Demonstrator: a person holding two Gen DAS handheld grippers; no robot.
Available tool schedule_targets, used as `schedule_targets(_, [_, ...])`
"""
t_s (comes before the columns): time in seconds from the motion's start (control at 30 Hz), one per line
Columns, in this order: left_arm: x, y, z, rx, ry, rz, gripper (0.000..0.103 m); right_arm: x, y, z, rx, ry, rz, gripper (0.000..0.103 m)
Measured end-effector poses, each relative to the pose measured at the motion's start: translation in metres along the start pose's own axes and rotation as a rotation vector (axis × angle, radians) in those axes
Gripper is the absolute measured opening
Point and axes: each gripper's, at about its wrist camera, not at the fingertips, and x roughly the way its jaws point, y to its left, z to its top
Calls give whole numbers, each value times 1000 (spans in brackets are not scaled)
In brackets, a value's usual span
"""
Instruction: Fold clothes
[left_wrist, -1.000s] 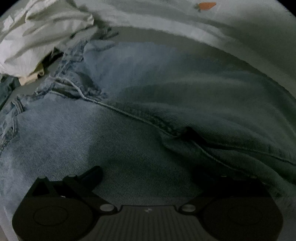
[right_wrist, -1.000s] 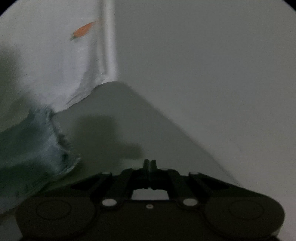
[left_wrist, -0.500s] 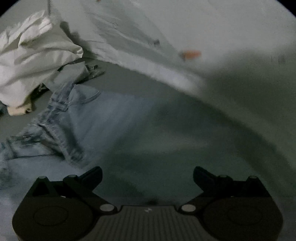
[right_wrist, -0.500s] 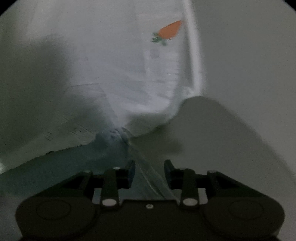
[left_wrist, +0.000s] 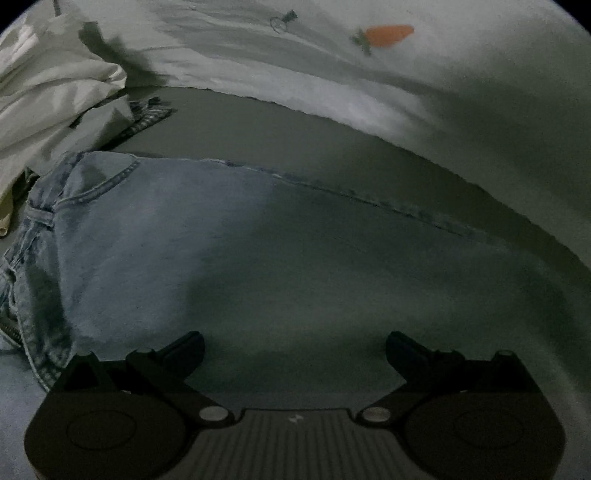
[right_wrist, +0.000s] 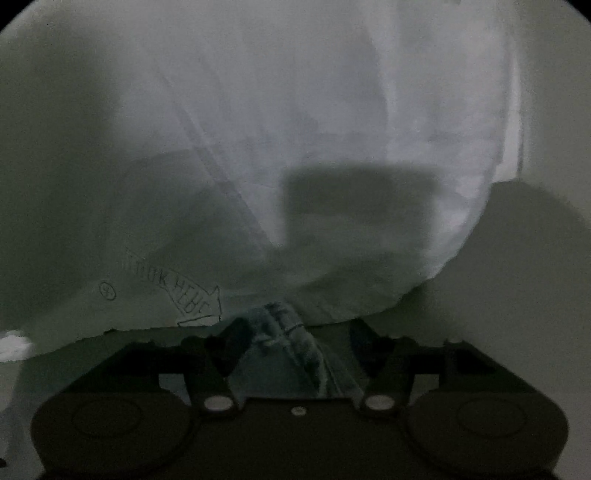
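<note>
Light blue jeans (left_wrist: 229, 258) lie spread flat on the grey surface, waistband and pocket at the left, a long side seam running right. My left gripper (left_wrist: 293, 347) hovers just above the denim, jaws wide open and empty. In the right wrist view, a bunched end of the jeans (right_wrist: 284, 343) lies between the fingers of my right gripper (right_wrist: 295, 332), which is open around it without pinching it.
A crumpled white garment (left_wrist: 48, 99) lies at the far left beside a striped cloth (left_wrist: 147, 114). A white sheet with an orange carrot print (left_wrist: 388, 35) borders the back. In the right wrist view that sheet (right_wrist: 258, 147) fills the background, with handwritten lettering (right_wrist: 181, 291).
The jeans went from rumpled to flat and smoothed. My left gripper pulled back over the denim. My right gripper swung toward the sheet and opened wider around the jeans end.
</note>
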Motion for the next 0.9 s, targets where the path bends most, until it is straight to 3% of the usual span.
schedule_targets(0.03, [2, -2, 0, 6, 4, 6, 103, 6, -1, 1, 6, 21, 5, 59])
schedule_targets(0.07, [3, -4, -1, 13, 7, 12, 103, 11, -1, 2, 12, 41, 12, 45])
schedule_targets(0.17, [6, -8, -2, 35, 9, 26, 103, 5, 7, -2, -20, 19, 6, 31])
schedule_targets(0.23, [6, -8, -2, 38, 7, 27, 103, -7, 9, -1, 2, -48, -23, 27])
schedule_targets(0.33, [7, -9, -2, 43, 3, 28, 103, -40, 19, 12, 43, -231, -49, 23])
schedule_targets(0.37, [7, -8, -3, 45, 1, 28, 103, -46, 30, 18, -5, -298, -174, 0])
schedule_targets(0.43, [7, -8, -4, 46, -7, 29, 103, -47, 43, 29, -128, -384, -392, 0])
schedule_targets(0.47, [7, -9, -5, 44, -14, 30, 103, -38, 36, 36, -129, -353, -434, 0])
schedule_targets(0.53, [7, -9, -6, 42, -23, 31, 103, -29, 8, 45, 31, -257, -332, 0])
schedule_targets(0.6, [7, -9, -7, 43, -28, 30, 103, -38, -2, 36, 84, -258, -278, 7])
schedule_targets(0.7, [6, -8, -8, 43, -41, 30, 103, -64, -2, 1, 75, -248, -296, 35])
schedule_targets(0.8, [6, -8, -9, 43, -50, 29, 103, -98, -5, -44, 156, -239, -286, 45])
schedule_targets(0.9, [6, -8, -10, 42, -54, 31, 103, -133, -6, -98, 282, -246, -337, 57])
